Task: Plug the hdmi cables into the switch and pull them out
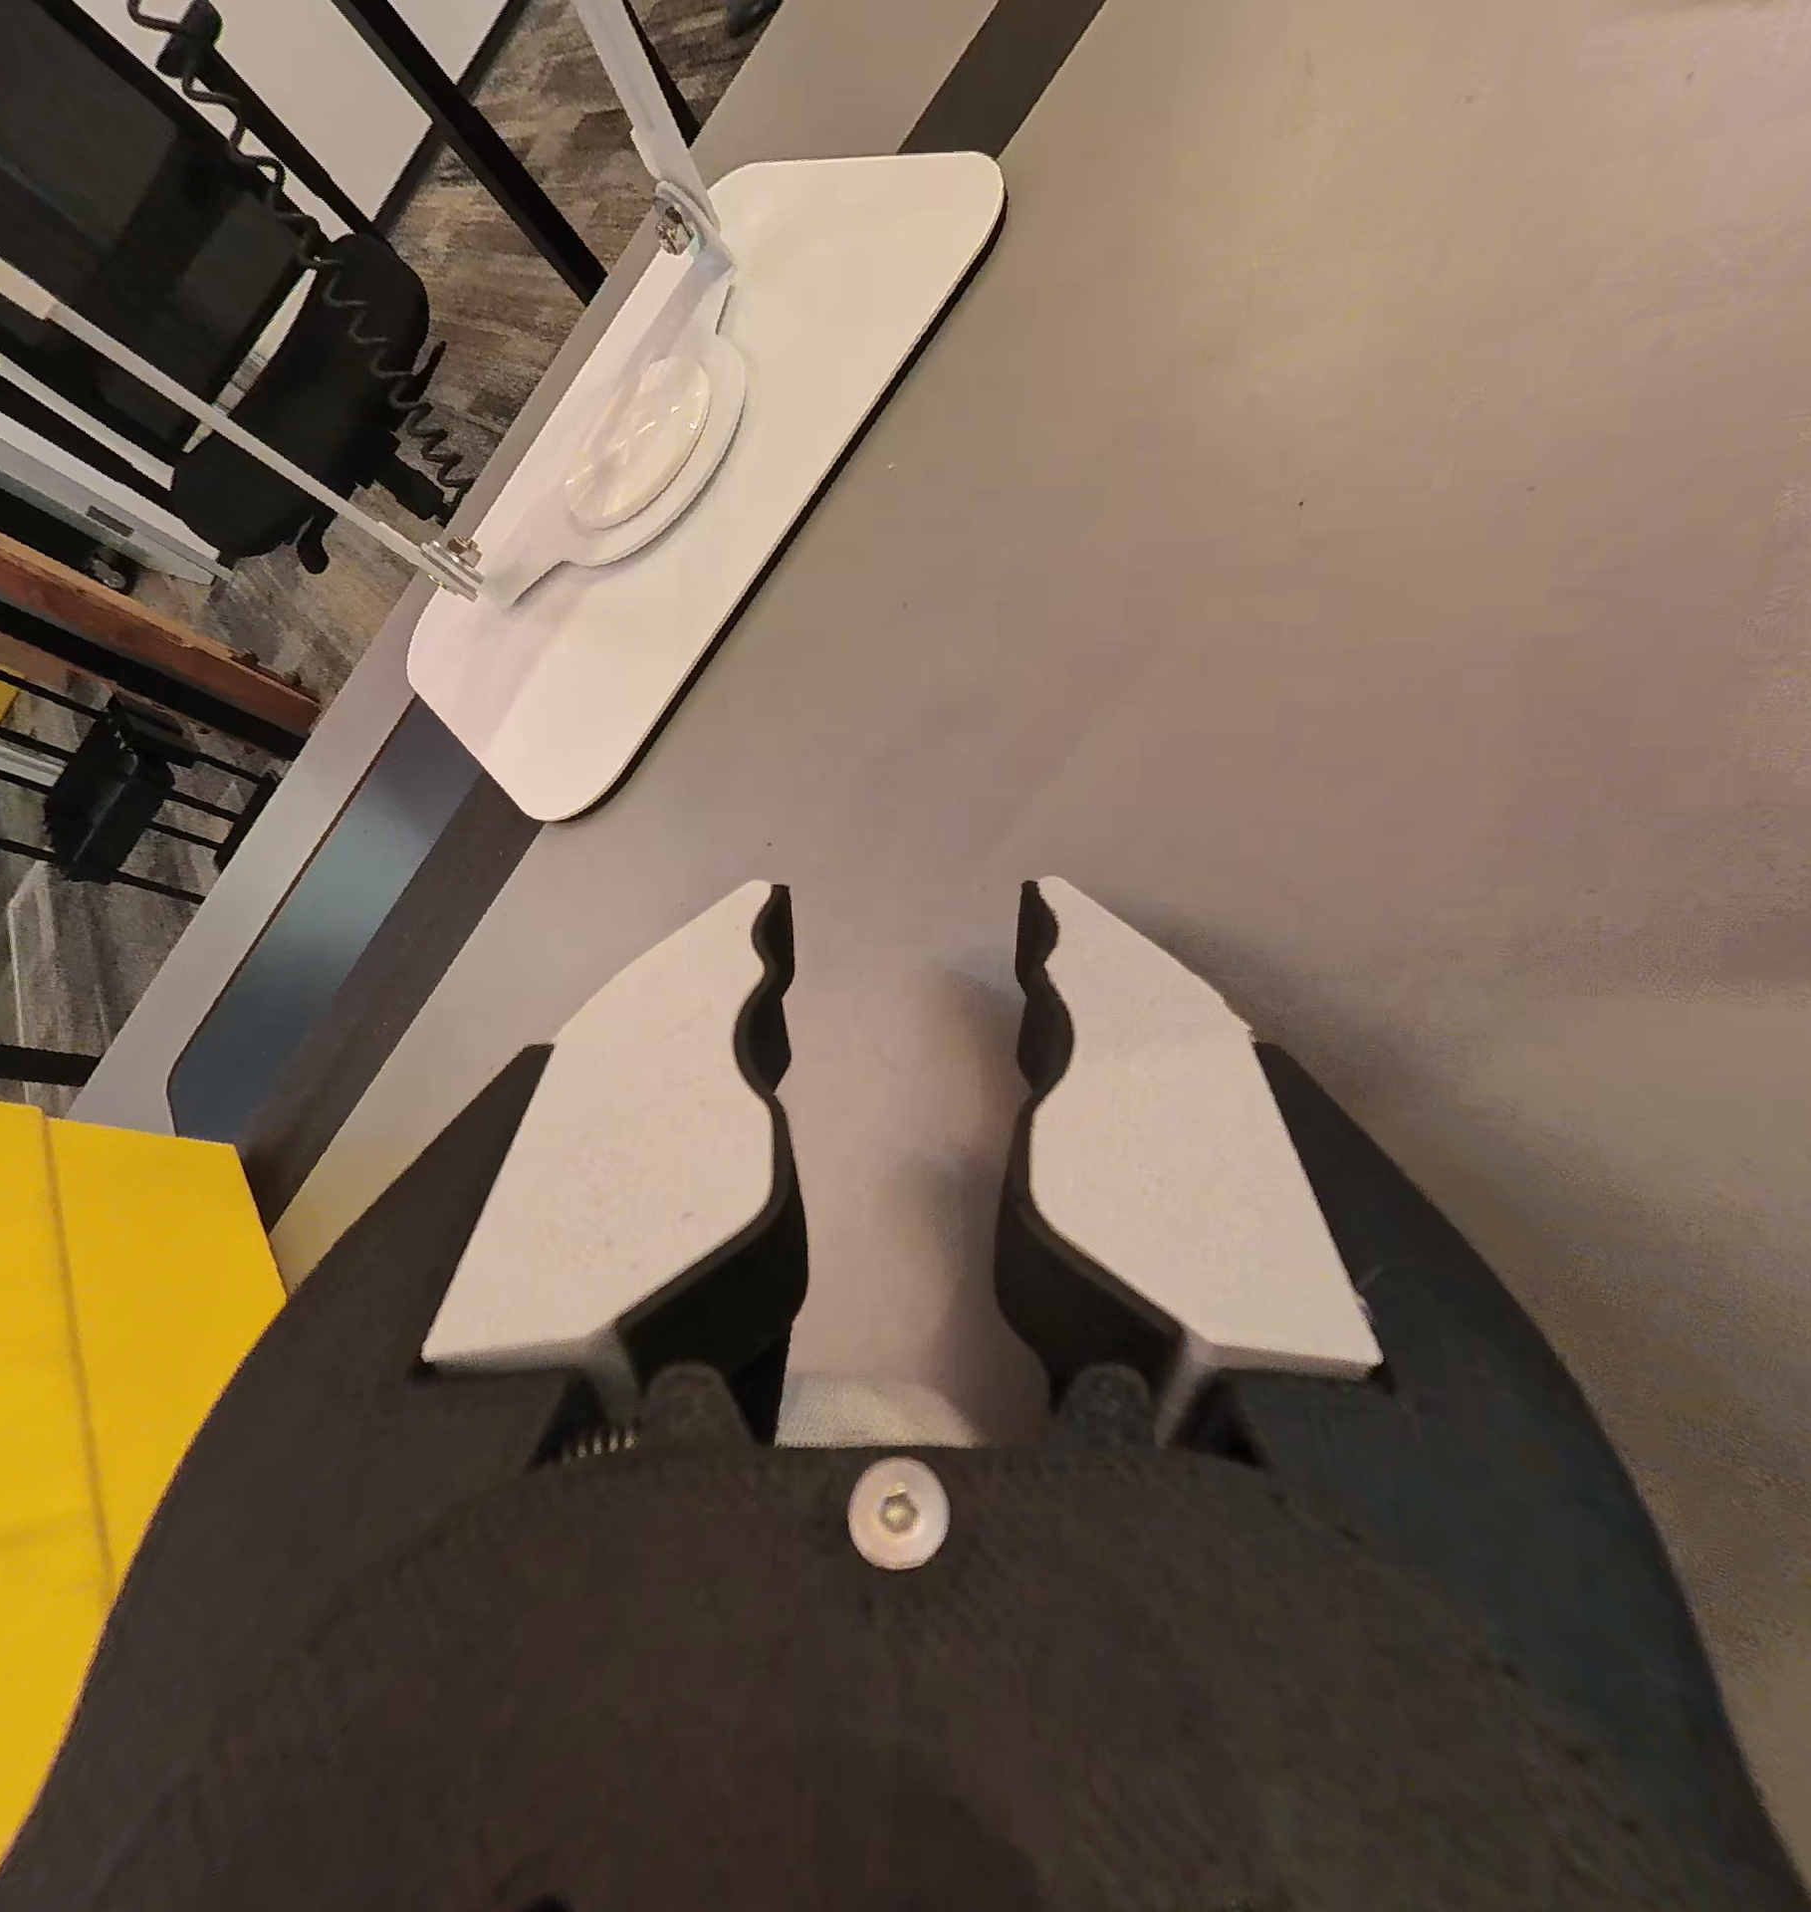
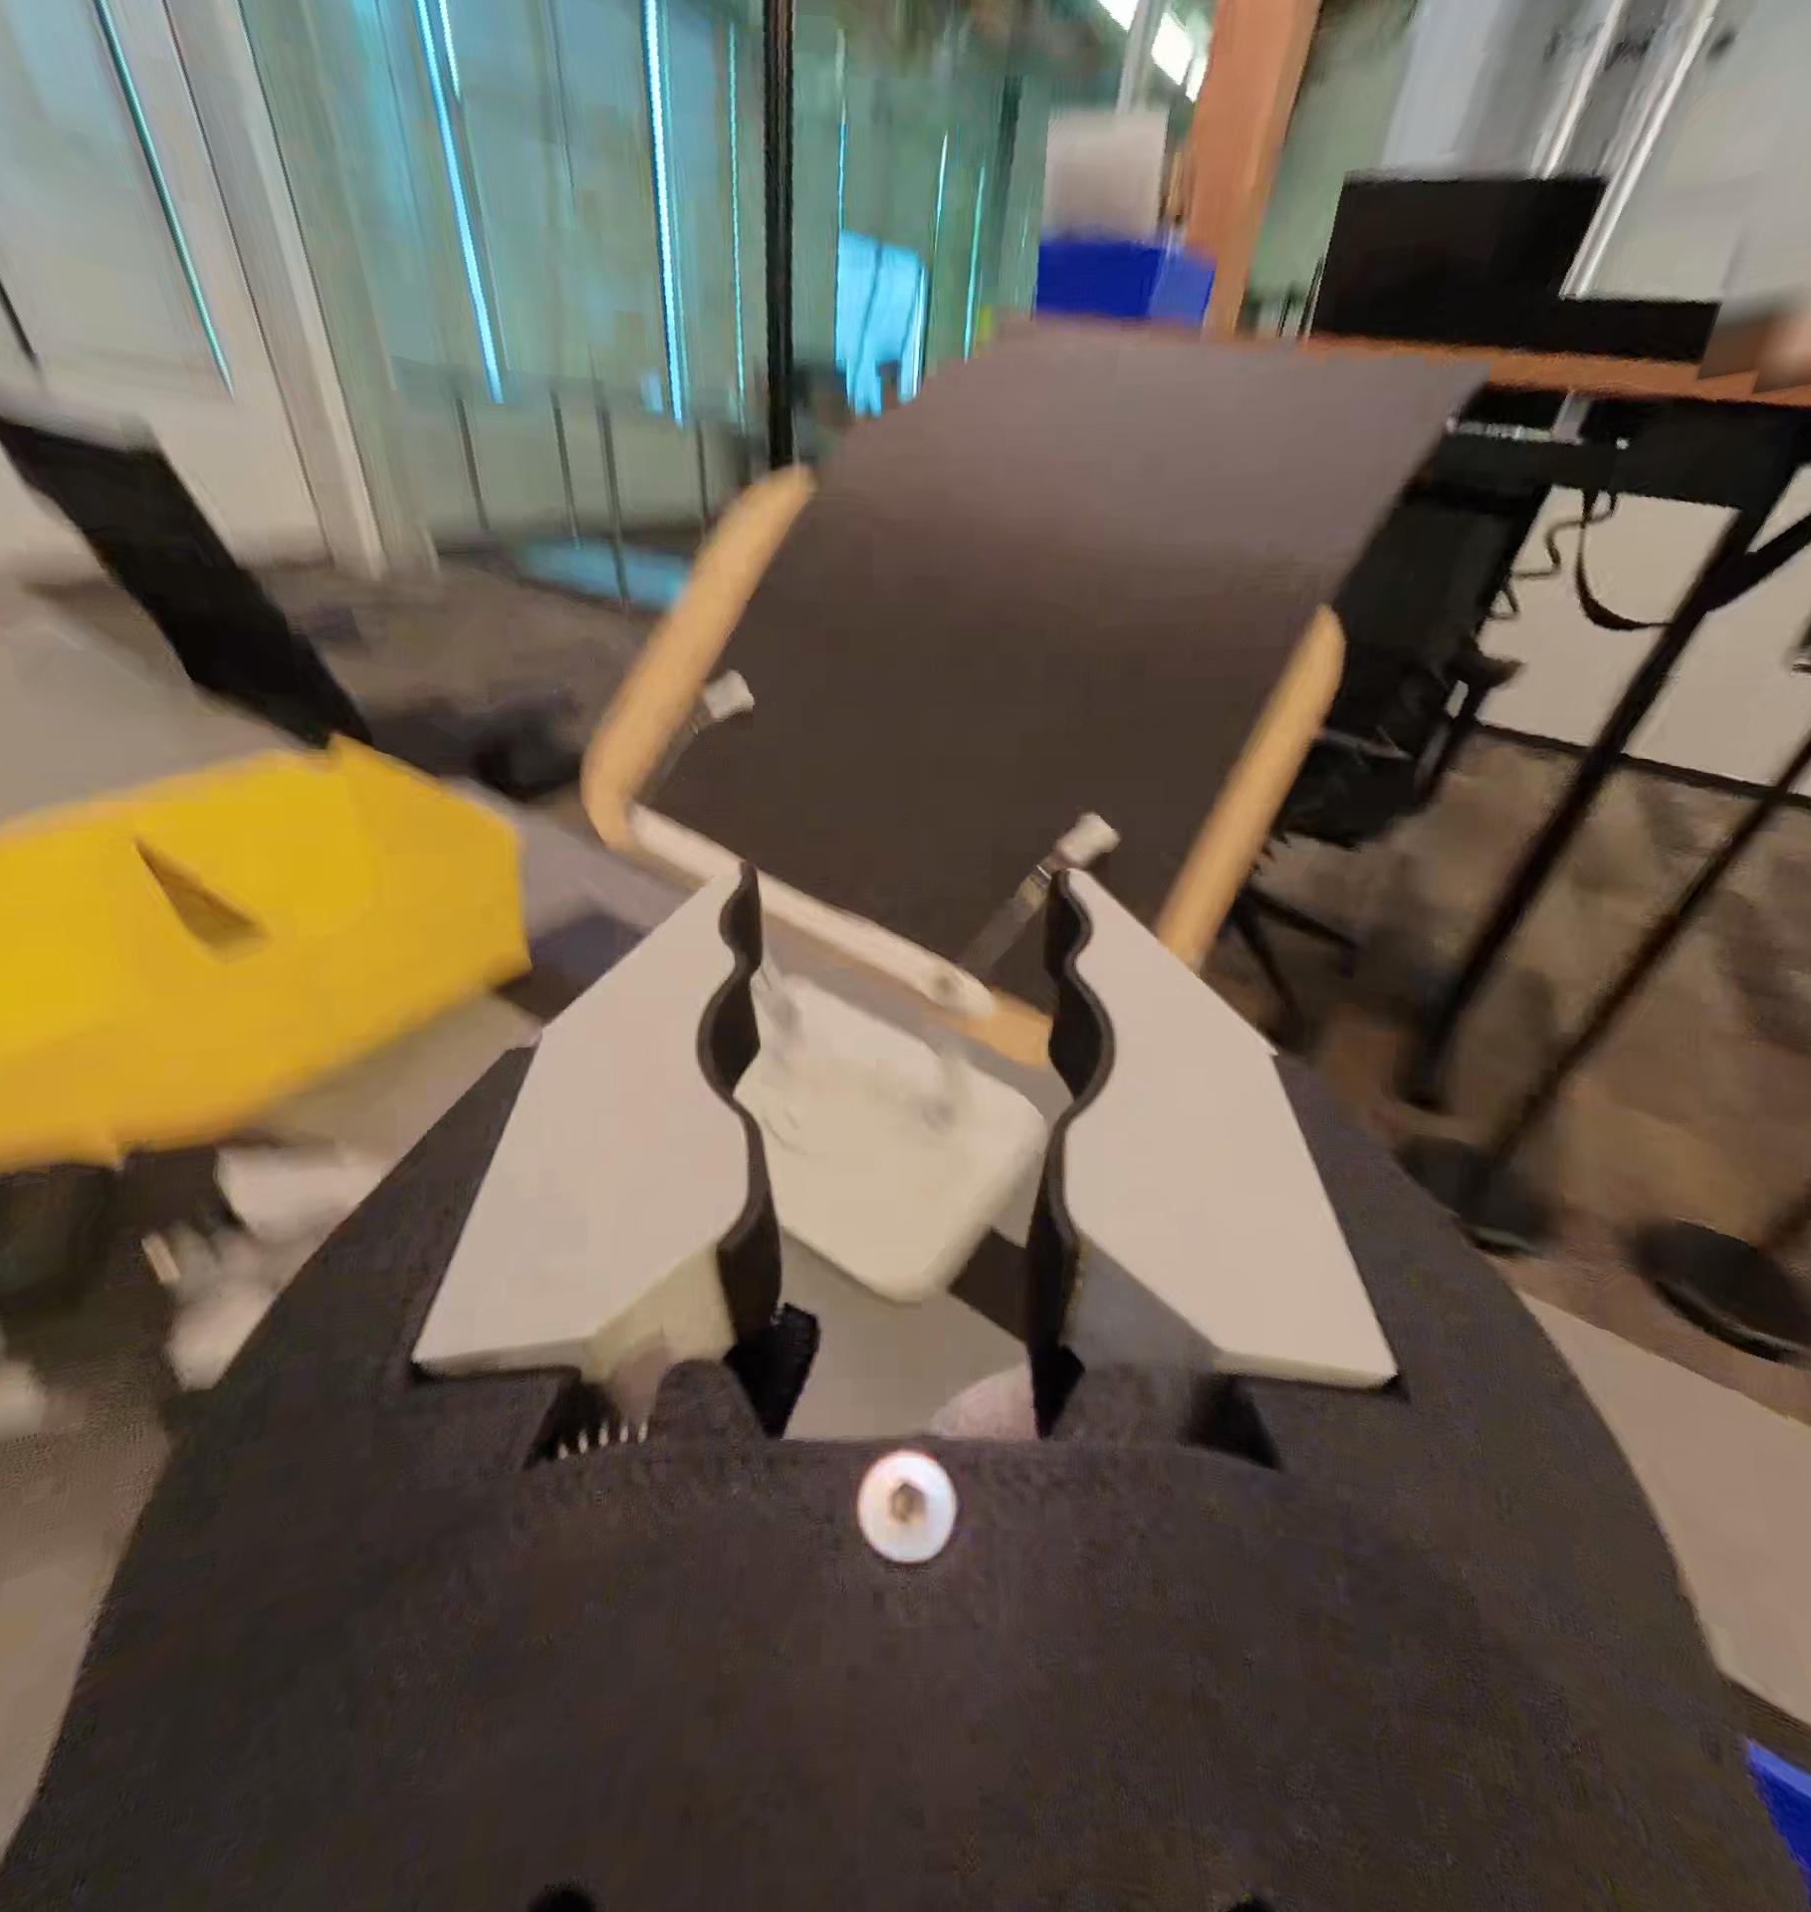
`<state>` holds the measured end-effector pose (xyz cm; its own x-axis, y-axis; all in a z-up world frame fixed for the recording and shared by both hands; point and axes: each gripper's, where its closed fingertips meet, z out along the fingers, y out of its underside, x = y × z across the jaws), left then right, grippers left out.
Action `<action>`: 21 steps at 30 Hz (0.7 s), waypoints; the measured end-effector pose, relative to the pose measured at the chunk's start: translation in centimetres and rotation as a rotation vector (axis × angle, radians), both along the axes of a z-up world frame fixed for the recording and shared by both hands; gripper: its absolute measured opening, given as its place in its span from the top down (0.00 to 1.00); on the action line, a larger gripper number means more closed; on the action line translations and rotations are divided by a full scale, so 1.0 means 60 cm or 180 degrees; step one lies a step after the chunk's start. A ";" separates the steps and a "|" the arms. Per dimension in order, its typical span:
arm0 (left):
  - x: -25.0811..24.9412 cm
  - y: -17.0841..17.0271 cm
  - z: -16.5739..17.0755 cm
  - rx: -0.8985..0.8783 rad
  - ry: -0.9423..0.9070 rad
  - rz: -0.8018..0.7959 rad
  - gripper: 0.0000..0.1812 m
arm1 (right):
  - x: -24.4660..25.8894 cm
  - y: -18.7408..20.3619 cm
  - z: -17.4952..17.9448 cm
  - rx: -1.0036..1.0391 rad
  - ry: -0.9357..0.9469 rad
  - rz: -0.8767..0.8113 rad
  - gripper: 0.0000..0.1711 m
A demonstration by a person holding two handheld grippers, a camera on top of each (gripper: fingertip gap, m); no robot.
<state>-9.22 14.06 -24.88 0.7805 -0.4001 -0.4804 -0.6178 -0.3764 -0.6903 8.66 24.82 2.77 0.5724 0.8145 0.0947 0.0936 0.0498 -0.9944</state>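
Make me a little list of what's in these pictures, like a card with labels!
left gripper: open, empty, above the table
right gripper: open, empty, picture blurry
table: plain grey tabletop
on the table: flat white rectangular stand base with a metal arm
yellow thing: yellow plastic bin to the left
dark panel: dark board with tan rim on the stand
HDMI cables, switch: not seen

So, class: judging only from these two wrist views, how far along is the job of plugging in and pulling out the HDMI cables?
Nothing looks done: neither view shows a cable or switch. In hand: nothing. The left gripper is open and empty over the grey table, near a white stand base. The right gripper is open and empty too, its view blurred, facing a yellow bin. Plugging and unplugging remain.
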 end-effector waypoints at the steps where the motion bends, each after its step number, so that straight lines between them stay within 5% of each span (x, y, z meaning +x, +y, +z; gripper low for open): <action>1: 0.000 0.000 0.000 0.0001 -0.0002 0.0006 0.77 | -0.040 -0.009 0.008 -0.0051 0.0350 0.0028 0.71; 6: -0.003 0.001 0.000 -0.0031 -0.0055 0.0027 0.76 | -0.170 -0.013 0.046 -0.0059 0.1624 0.0262 0.74; 11: -0.004 0.006 0.003 -0.0001 -0.0071 0.0045 0.76 | -0.163 -0.027 0.151 0.0848 0.2432 0.0249 0.79; 15: -0.006 0.012 0.004 0.0009 -0.0081 0.0066 0.76 | -0.172 -0.054 0.212 0.1370 0.2516 0.0453 0.76; 21: -0.008 0.013 0.004 0.0057 -0.0012 0.0101 0.76 | -0.213 -0.072 0.179 0.1678 0.2110 0.0457 0.75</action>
